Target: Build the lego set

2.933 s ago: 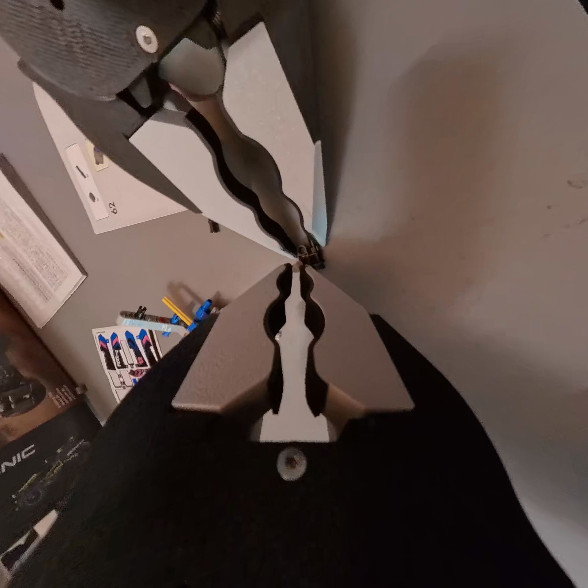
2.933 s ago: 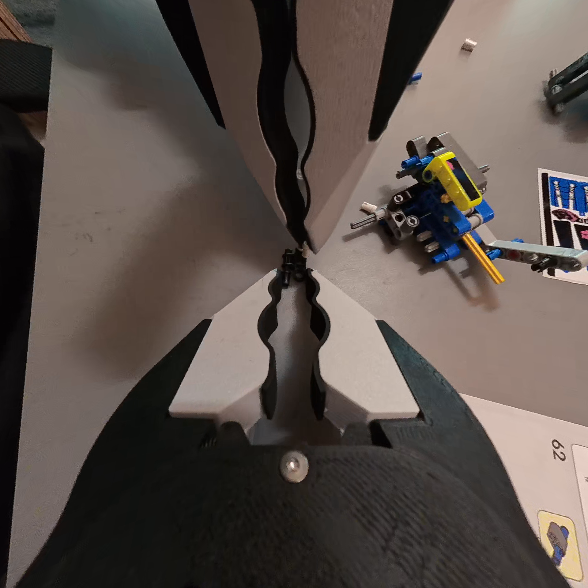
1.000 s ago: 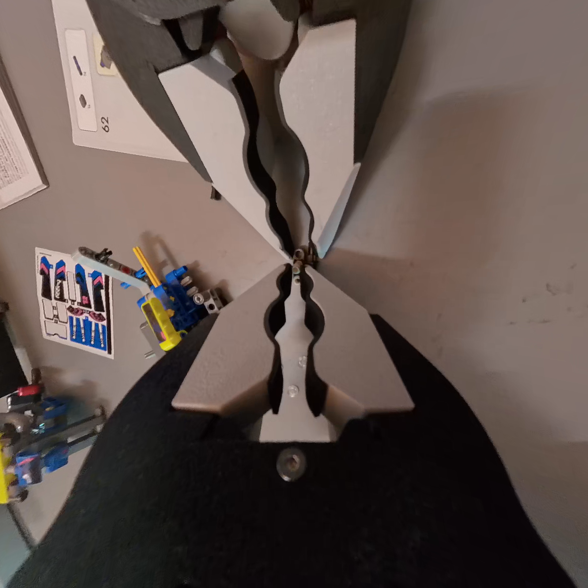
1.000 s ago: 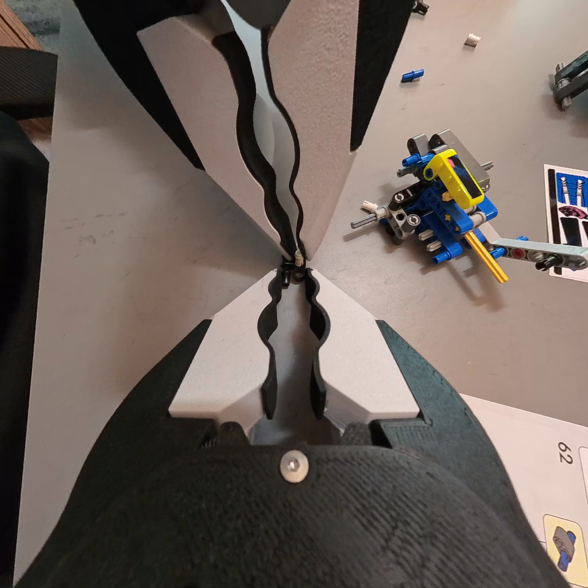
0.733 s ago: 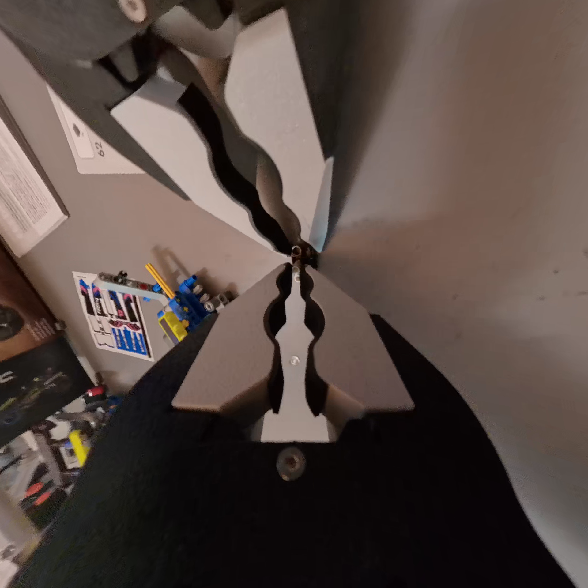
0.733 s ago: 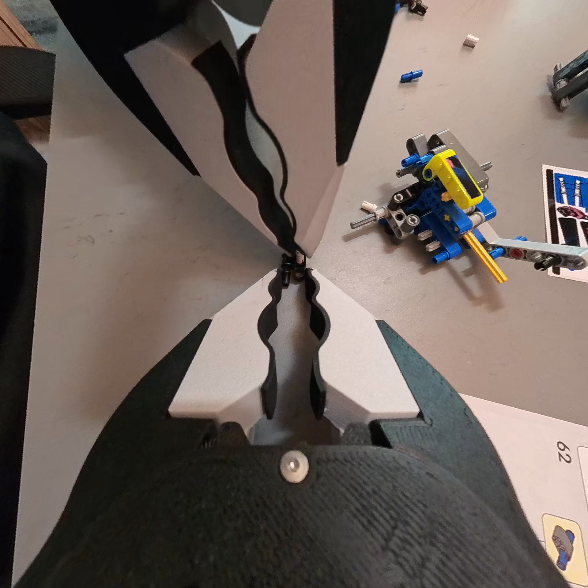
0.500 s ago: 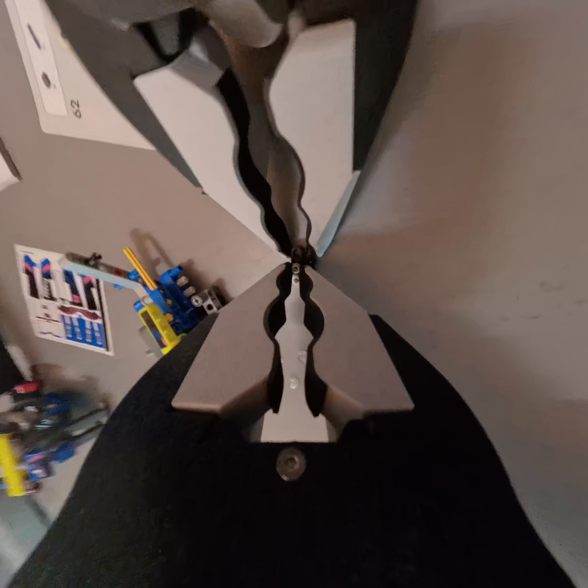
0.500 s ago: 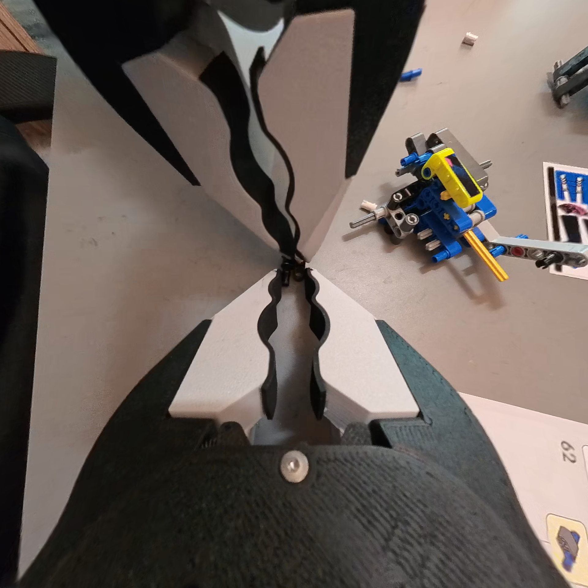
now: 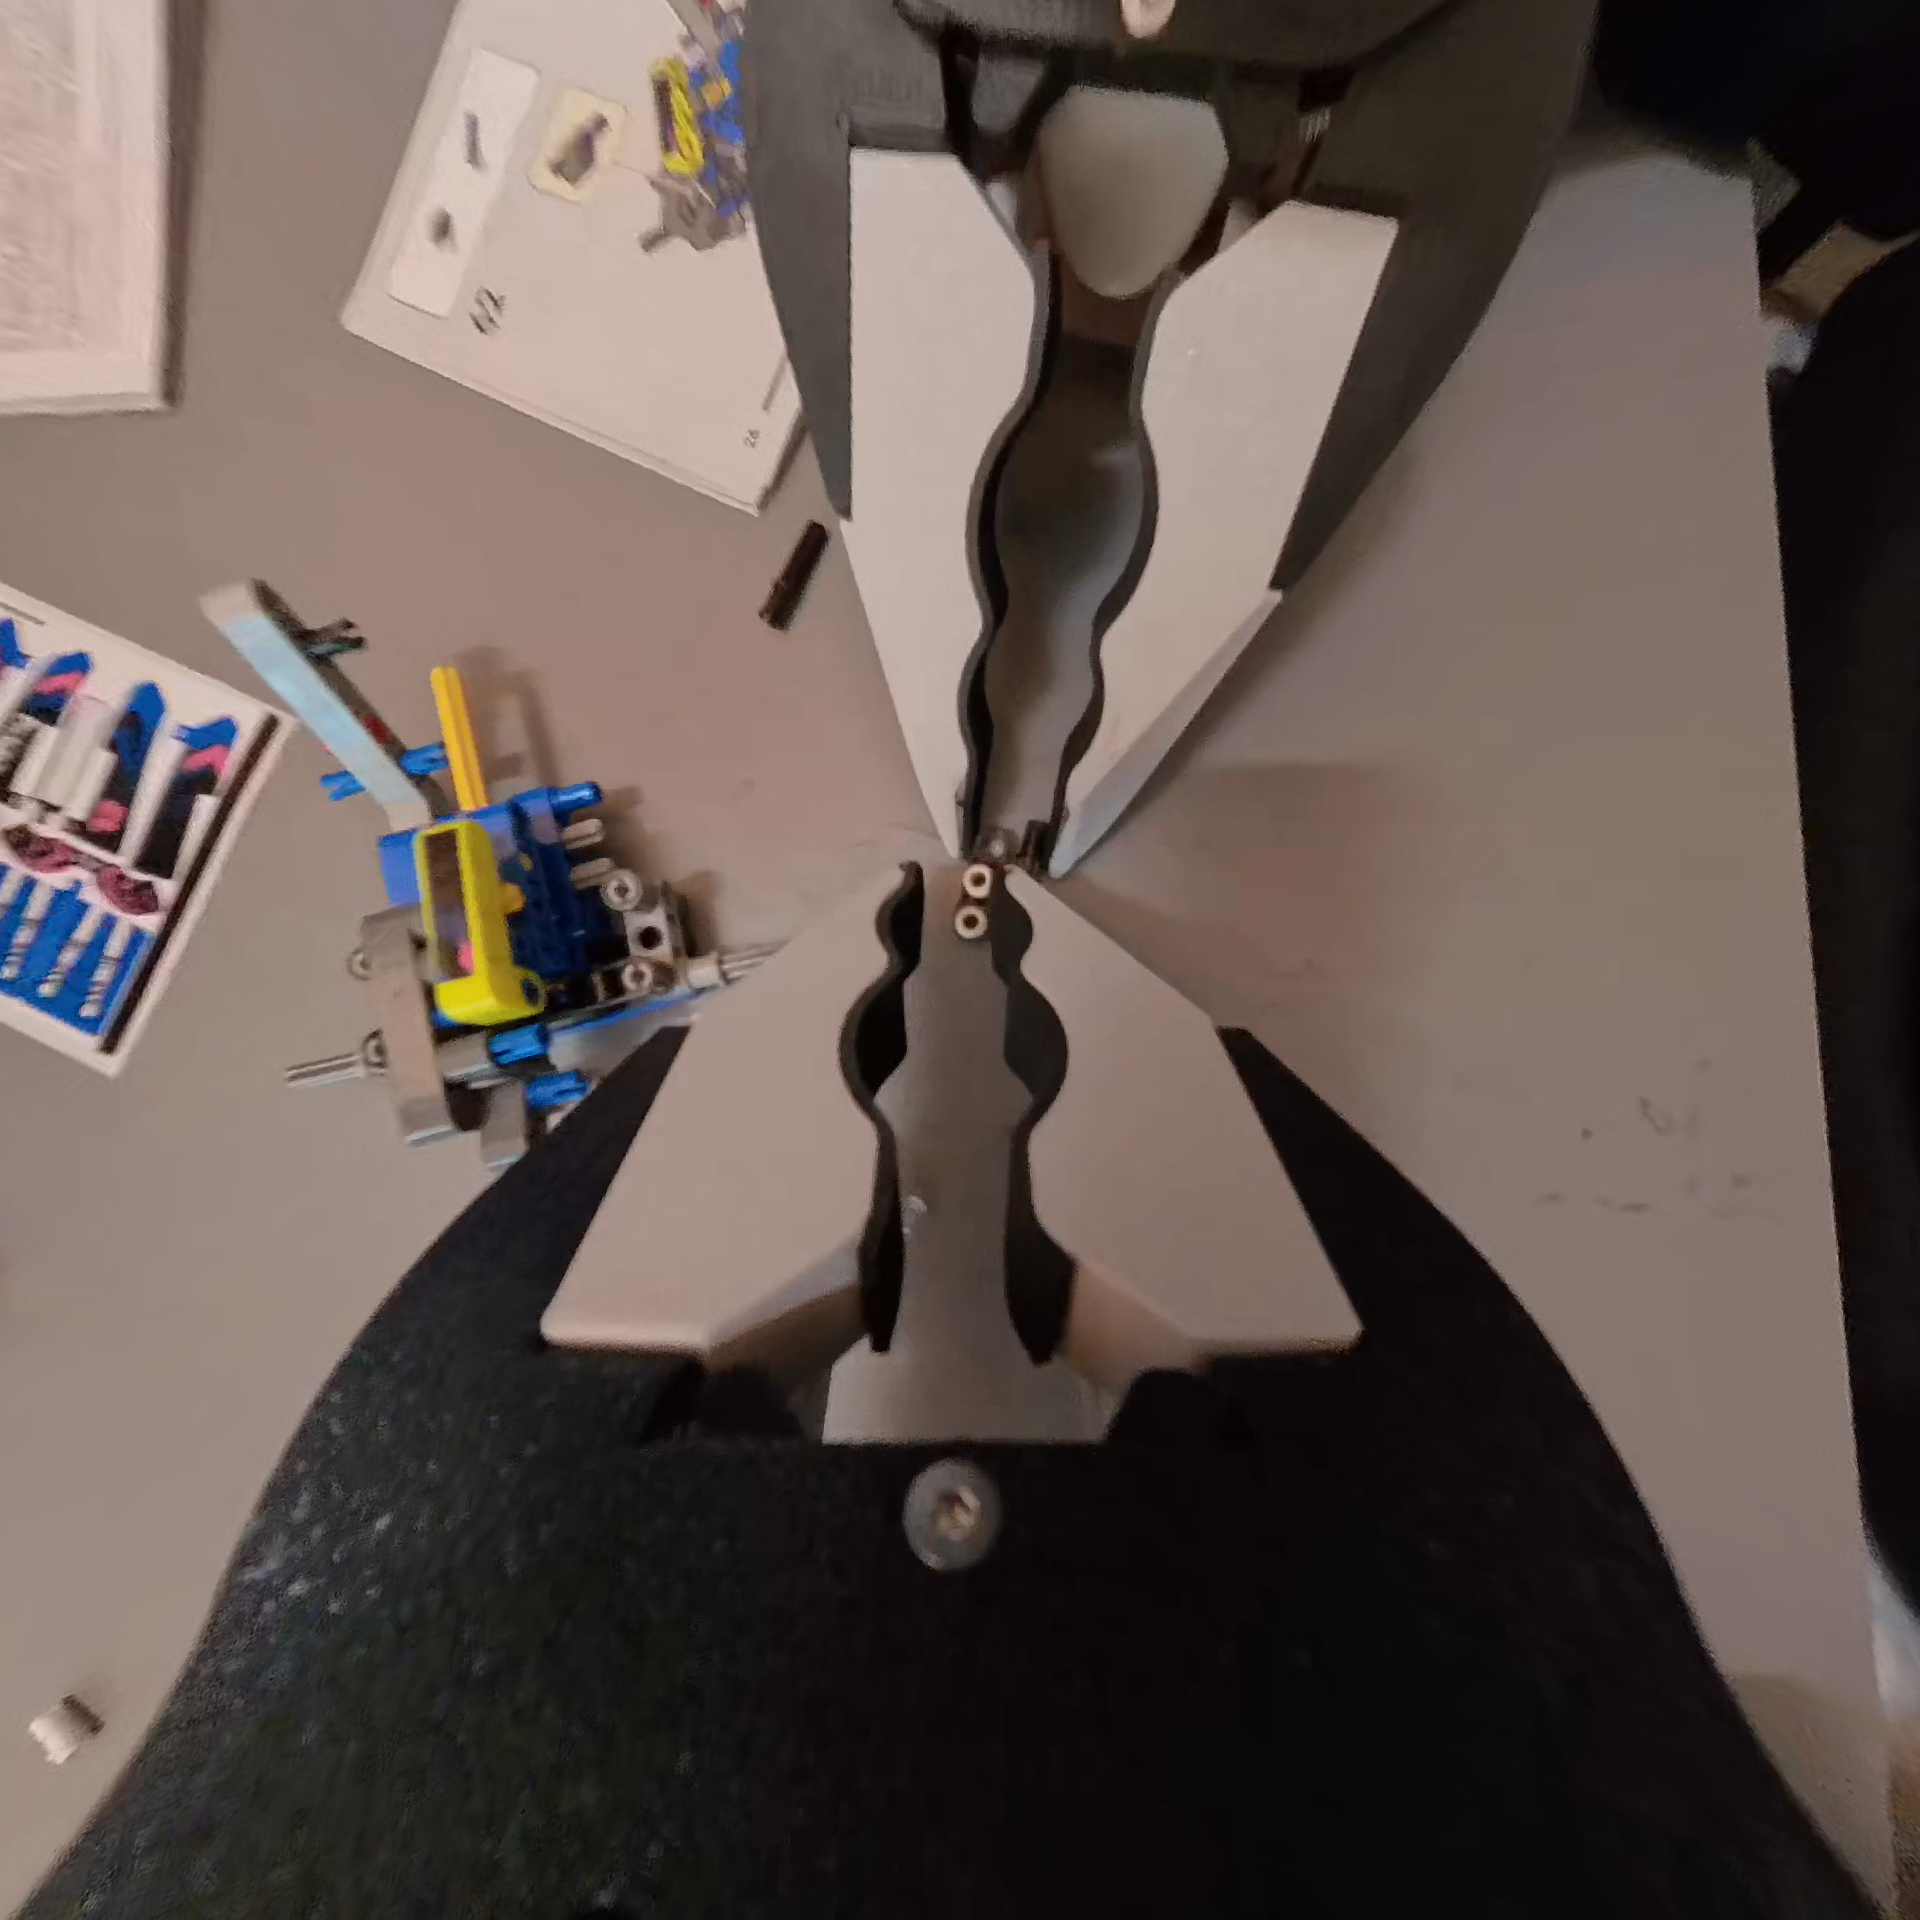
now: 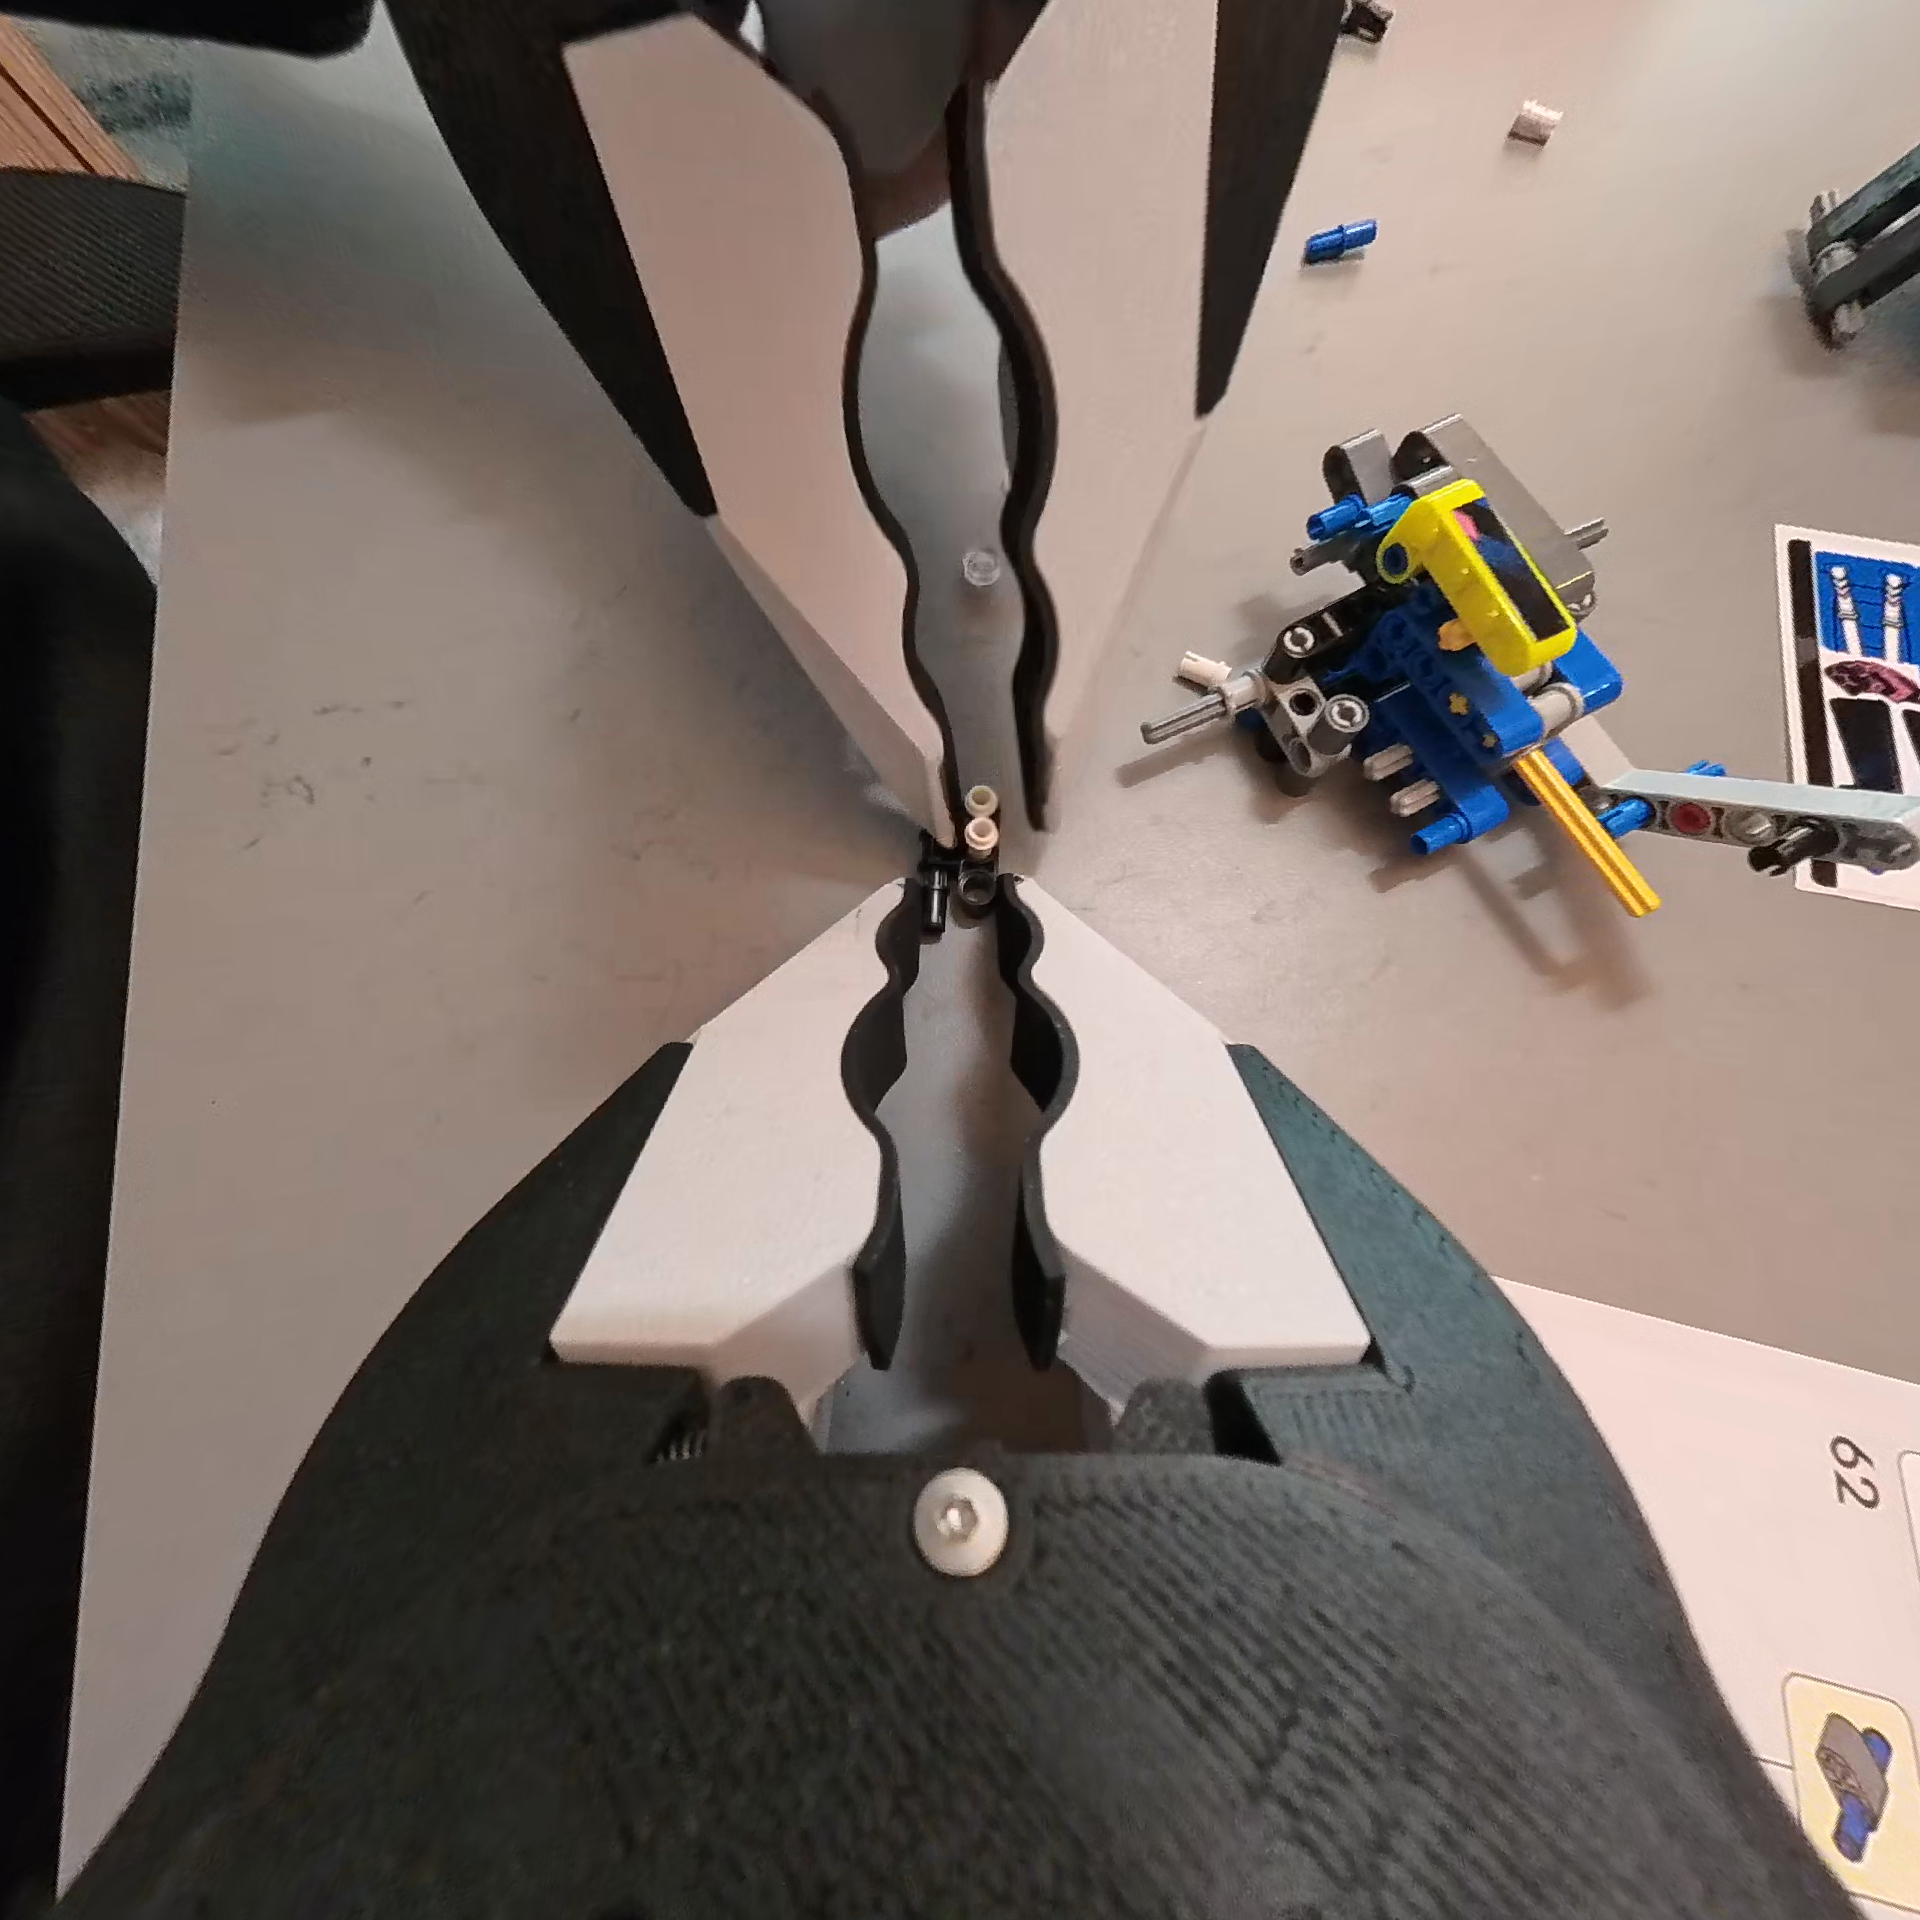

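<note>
grey counter [image 10: 416, 675] is carrying the lego parts. right tool [image 10: 961, 902] is pinching a small black connector [image 10: 956, 881] at its tips, and left tool [image 9: 961, 902] is standing open, its fingers apart around two small tan pins [image 9: 975, 900] that are sitting in the connector; only one finger seems to be touching them. both tools are meeting tip to tip near the counter's edge. blue and yellow assembly [image 10: 1455, 665] is lying well apart toward the middle, next to a sticker sheet [image 10: 1860, 707]. instruction booklet [image 9: 582, 260] is lying near it.
</note>
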### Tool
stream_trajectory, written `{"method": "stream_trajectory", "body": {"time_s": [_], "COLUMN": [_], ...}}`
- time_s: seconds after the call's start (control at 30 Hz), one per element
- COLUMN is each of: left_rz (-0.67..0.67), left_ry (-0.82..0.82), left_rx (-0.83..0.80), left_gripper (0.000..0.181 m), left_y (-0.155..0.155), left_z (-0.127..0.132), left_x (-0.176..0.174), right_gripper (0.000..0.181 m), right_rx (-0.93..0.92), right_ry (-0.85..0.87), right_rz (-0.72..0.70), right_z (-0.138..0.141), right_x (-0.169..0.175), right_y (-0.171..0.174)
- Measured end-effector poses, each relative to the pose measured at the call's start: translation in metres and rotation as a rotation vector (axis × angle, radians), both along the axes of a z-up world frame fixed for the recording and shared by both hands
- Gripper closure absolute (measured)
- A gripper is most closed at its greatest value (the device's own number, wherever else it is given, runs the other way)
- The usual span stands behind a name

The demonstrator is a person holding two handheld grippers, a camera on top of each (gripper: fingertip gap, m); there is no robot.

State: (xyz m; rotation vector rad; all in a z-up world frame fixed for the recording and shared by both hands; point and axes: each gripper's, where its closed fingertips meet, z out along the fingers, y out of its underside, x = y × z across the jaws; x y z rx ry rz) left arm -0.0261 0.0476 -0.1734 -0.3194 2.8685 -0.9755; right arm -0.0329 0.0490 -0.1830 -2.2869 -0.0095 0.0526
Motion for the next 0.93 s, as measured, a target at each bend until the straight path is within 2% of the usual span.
{"method": "stream_trajectory", "body": {"time_s": [0.07, 0.13, 0.4, 0.73, 0.83, 0.93], "left_rz": [0.016, 0.013, -0.056, -0.082, -0.055, 0.027], "left_ry": [-0.042, -0.051, -0.07, -0.137, -0.137, -0.134], "left_rx": [-0.062, -0.096, 0.03, 0.068, -0.006, -0.15], "left_gripper": [0.181, 0.181, 0.181, 0.181, 0.181, 0.181], "left_y": [-0.002, -0.002, -0.002, -0.002, -0.002, 0.0], "left_z": [0.012, 0.018, 0.002, -0.004, -0.003, 0.012], "left_x": [0.003, 0.002, 0.0, 0.001, 0.002, 0.005], "right_gripper": [0.168, 0.168, 0.168, 0.168, 0.168, 0.168], "right_rx": [0.0, 0.0, 0.0, 0.0, 0.0, 0.0], "right_ry": [0.001, 0.002, 0.001, 0.005, 0.004, -0.002], "right_rz": [0.0, 0.0, 0.0, 0.0, 0.0, 0.001], "right_z": [0.0, 0.0, 0.0, 0.0, 0.0, 0.0], "right_x": [0.0, 0.0, 0.0, 0.0, -0.001, -0.001], "right_y": [0.0, 0.0, 0.0, 0.0, 0.0, 0.0]}}
